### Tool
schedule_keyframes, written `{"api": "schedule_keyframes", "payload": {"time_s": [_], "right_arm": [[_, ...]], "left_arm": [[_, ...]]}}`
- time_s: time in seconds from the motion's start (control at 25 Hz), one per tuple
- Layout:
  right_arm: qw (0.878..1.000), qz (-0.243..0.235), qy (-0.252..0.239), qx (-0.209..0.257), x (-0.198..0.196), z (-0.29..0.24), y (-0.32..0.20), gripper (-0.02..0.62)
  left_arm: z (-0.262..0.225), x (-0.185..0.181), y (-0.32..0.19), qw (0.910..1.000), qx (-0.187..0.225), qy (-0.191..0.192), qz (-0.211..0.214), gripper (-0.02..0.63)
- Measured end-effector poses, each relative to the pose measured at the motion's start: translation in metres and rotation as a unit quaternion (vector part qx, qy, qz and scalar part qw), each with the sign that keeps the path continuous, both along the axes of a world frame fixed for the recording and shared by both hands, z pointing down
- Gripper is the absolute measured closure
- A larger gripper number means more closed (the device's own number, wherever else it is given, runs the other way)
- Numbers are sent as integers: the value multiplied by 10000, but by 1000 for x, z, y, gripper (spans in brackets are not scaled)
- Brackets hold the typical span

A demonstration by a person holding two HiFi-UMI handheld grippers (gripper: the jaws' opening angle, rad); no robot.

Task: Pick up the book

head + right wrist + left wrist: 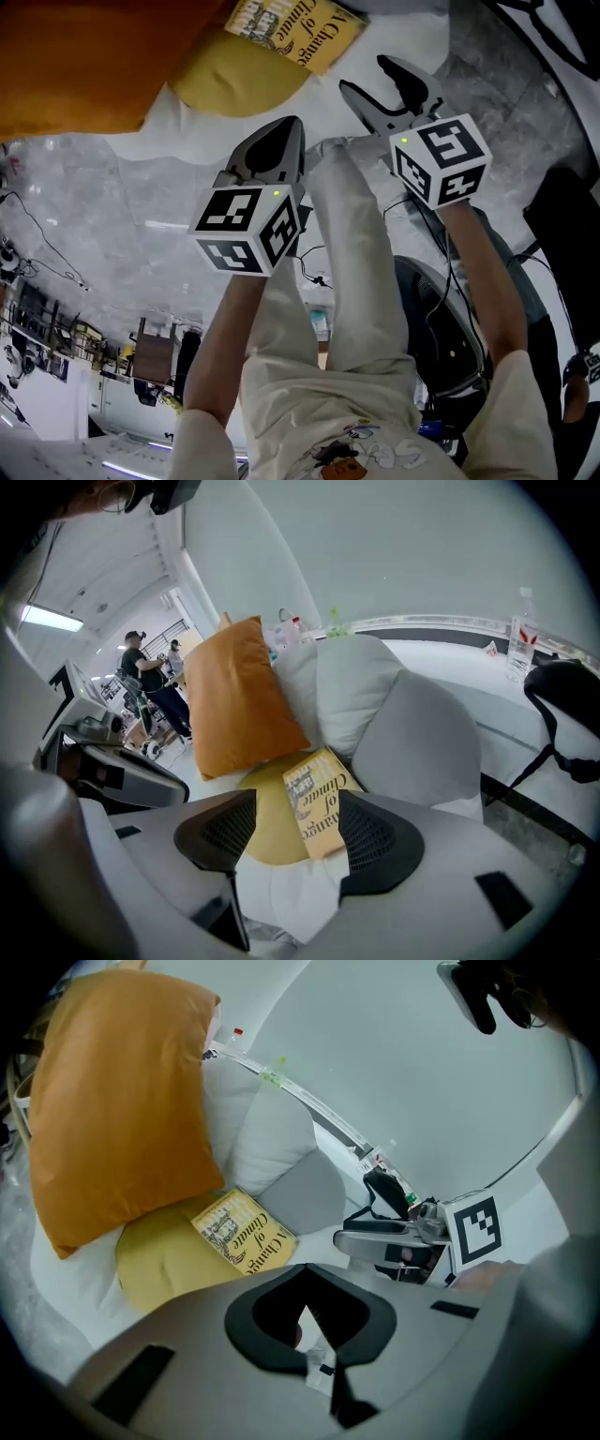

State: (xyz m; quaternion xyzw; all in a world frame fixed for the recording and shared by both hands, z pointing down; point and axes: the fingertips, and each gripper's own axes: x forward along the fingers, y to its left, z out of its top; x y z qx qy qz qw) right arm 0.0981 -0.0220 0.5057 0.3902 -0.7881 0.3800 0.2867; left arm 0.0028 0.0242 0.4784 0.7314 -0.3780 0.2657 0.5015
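A yellow book (295,33) with dark print lies face up on a yellow cushion (234,80) on a white bed. My right gripper (372,80) hovers just short of the book's near corner with its jaws apart. In the right gripper view the book (319,794) shows through the gap of the right gripper (295,832), beyond the pads and untouched. My left gripper (286,127) sits lower and to the left, jaws together and nothing in them. The left gripper view shows the left gripper (309,1321) shut, the book (242,1232) beyond it and the right gripper (370,1215) to its right.
An orange pillow (234,696) leans behind the cushion, with a white pillow (347,682) and a grey pillow (417,733) beside the book. A black bag (562,705) and a water bottle (518,635) are at the right. People (141,672) stand far off at the left.
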Motion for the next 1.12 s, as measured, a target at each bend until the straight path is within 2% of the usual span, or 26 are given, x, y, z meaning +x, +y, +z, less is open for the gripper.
{"api": "schedule_keyframes", "payload": {"time_s": [0.56,1.12], "right_arm": [[9989,-402,97,-197,-1,76,-16,273],[9960,-769,294,-344,15,139,-27,239]], "left_arm": [[69,11,-2,9994,-287,31,-178,603],[115,18,-14,9996,-180,-108,-182,603]]}}
